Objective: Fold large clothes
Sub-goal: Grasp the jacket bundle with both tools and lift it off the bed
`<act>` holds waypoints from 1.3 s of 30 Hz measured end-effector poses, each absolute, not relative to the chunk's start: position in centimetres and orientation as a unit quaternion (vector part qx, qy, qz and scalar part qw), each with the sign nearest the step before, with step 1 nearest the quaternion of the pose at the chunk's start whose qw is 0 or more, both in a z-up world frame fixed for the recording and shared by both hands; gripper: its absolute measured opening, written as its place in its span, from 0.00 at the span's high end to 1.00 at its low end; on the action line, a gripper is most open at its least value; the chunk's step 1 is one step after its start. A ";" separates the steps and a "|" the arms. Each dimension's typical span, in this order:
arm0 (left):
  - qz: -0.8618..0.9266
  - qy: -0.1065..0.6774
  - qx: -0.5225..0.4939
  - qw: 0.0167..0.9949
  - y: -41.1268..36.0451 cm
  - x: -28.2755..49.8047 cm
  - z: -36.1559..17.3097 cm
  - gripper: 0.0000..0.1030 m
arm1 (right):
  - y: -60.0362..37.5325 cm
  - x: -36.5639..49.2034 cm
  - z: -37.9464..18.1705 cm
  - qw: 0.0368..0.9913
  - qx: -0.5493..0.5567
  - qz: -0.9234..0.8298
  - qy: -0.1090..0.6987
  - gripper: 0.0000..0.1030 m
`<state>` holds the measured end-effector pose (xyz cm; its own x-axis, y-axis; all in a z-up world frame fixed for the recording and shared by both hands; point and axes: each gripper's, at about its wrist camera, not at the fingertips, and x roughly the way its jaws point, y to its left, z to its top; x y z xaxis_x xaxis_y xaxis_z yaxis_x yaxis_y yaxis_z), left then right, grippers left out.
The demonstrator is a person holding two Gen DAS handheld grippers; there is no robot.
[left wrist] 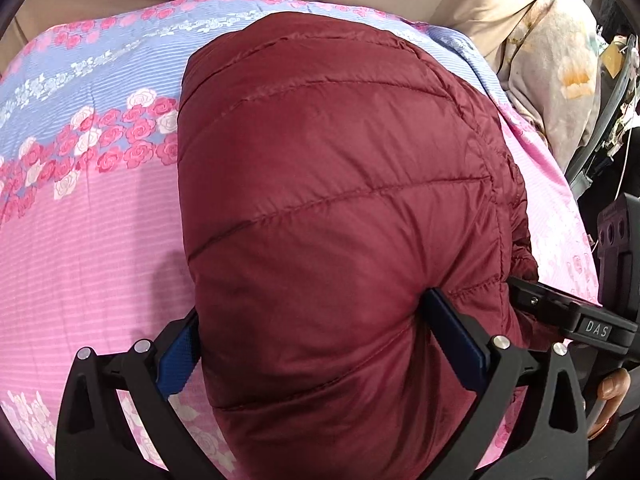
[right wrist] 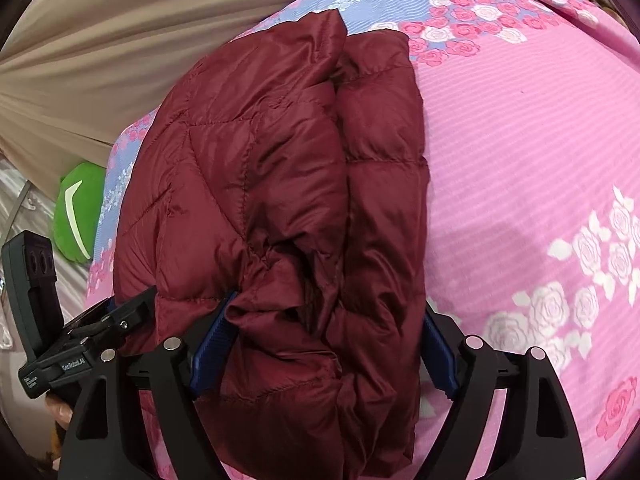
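A maroon quilted puffer jacket point(left wrist: 332, 200) lies folded into a thick bundle on the floral bedsheet point(left wrist: 88, 216). My left gripper point(left wrist: 316, 340) straddles its near end with the jaws wide. The blue pads point(left wrist: 178, 356) sit at the bundle's sides without squeezing it. In the right wrist view the jacket point(right wrist: 272, 184) shows its layered, creased edge. My right gripper point(right wrist: 324, 348) stands wide around that end, and fabric bunches against its left pad point(right wrist: 212, 344). Each view catches the body of the other gripper at its edge, with a fingertip point(left wrist: 612, 388) of the person on it.
The pink and blue rose-print sheet point(right wrist: 520, 160) spreads around the jacket. Beige fabric point(right wrist: 100, 60) hangs beyond the bed. A green plush object point(right wrist: 78, 208) lies past the sheet's edge. Pale flowered bedding point(left wrist: 560, 80) is piled at the bed's far right.
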<state>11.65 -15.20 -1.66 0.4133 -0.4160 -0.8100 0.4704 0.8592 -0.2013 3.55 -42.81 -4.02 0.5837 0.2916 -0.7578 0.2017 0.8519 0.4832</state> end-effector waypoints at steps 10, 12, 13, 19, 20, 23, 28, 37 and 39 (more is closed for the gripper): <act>-0.291 0.428 0.054 0.854 -15.7 11.2 0.8 0.46 | -40.9 4.1 -2.6 0.852 0.279 0.048 0.441 0.80; -0.310 0.409 0.047 0.857 -15.4 10.9 2.3 0.57 | -40.1 3.8 -1.2 0.864 0.265 0.049 0.426 0.84; -0.318 0.402 0.045 0.858 -15.3 10.8 2.9 0.62 | -39.6 3.6 -0.2 0.871 0.255 0.049 0.417 0.85; -0.368 0.323 0.031 0.872 -14.0 8.9 9.0 0.67 | -36.9 0.8 7.7 0.921 0.212 0.053 0.321 0.87; -0.376 0.298 0.028 0.877 -13.3 8.3 10.7 0.67 | -36.1 0.3 9.4 0.931 0.200 0.055 0.301 0.87; -0.380 0.230 0.026 0.895 -11.3 7.1 14.3 0.67 | -33.9 -0.5 13.5 0.953 0.163 0.061 0.247 0.87; -0.355 0.128 0.031 0.925 -7.1 6.6 18.7 0.66 | -29.7 1.0 18.6 0.974 0.123 0.096 0.167 0.86; -0.272 0.142 0.052 0.950 -2.8 18.7 14.7 0.42 | -24.4 17.2 13.9 0.954 0.136 0.133 0.232 0.77; -0.240 0.193 0.087 0.947 -3.5 22.9 9.3 0.33 | -24.0 21.9 8.1 0.938 0.146 0.105 0.298 0.74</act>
